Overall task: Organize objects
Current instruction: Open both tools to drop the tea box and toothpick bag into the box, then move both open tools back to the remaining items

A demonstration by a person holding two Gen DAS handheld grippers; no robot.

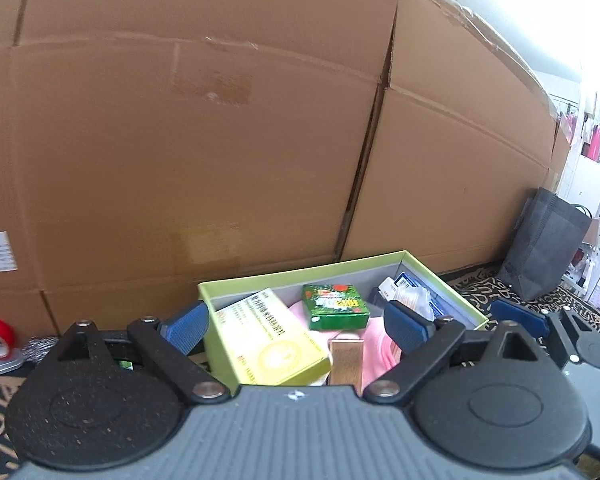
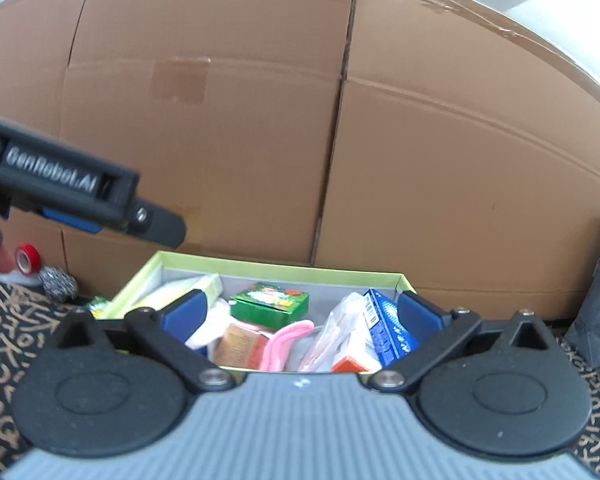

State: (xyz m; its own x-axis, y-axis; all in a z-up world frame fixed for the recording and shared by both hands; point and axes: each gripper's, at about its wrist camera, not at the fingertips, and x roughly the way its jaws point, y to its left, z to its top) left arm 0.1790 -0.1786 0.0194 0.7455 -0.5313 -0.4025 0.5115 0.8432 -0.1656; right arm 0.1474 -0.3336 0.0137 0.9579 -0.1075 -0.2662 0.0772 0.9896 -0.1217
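Looking down both wrist views, I see the lime-green open box sitting on the patterned mat against the big cardboard carton. My left gripper has its jaws spread wide with nothing clamped; the yellow carton merely lies in the box between them. My right gripper is likewise wide apart and empty over the green packet, pink item and blue pack. Far left sits a red tape roll.

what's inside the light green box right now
The light green box holds a green carton, yellow carton, blue packet, pink item and plastic-wrapped packs. Its floor beneath them is hidden.
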